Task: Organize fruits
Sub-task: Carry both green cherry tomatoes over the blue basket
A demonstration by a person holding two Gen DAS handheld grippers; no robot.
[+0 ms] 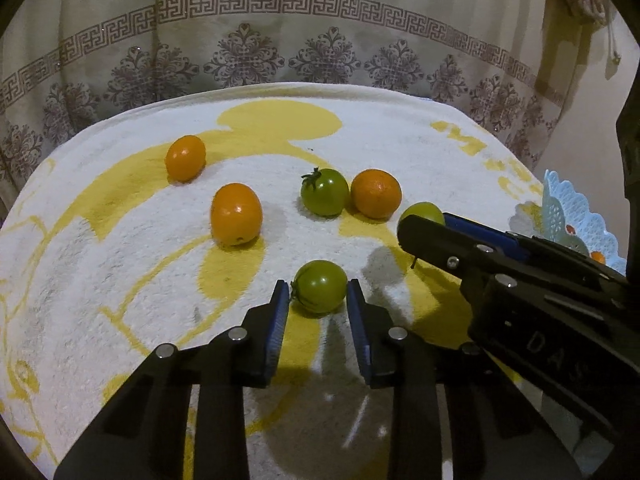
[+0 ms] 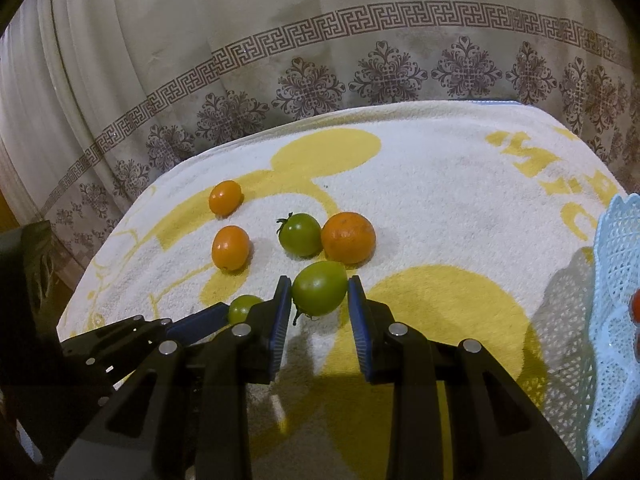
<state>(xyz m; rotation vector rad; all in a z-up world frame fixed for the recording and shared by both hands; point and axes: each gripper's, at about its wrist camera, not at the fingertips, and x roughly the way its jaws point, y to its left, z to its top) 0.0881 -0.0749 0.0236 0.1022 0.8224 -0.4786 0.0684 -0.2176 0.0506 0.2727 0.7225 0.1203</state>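
Note:
In the left wrist view my left gripper (image 1: 318,290) stands open around a green tomato (image 1: 320,286) lying on the towel, its pads just beside it. In the right wrist view my right gripper (image 2: 319,290) brackets another green tomato (image 2: 319,293), pads close to its sides but with a small gap showing; this tomato shows partly behind the right gripper in the left wrist view (image 1: 422,212). Further back lie a third green tomato (image 1: 325,191), a round orange (image 1: 376,193) and two oval oranges (image 1: 236,214) (image 1: 185,158).
The fruits lie on a white and yellow towel (image 1: 120,280) over a table, with a patterned curtain (image 1: 280,20) behind. A light blue lace-like basket (image 2: 616,300) stands at the right edge, with something red-orange inside.

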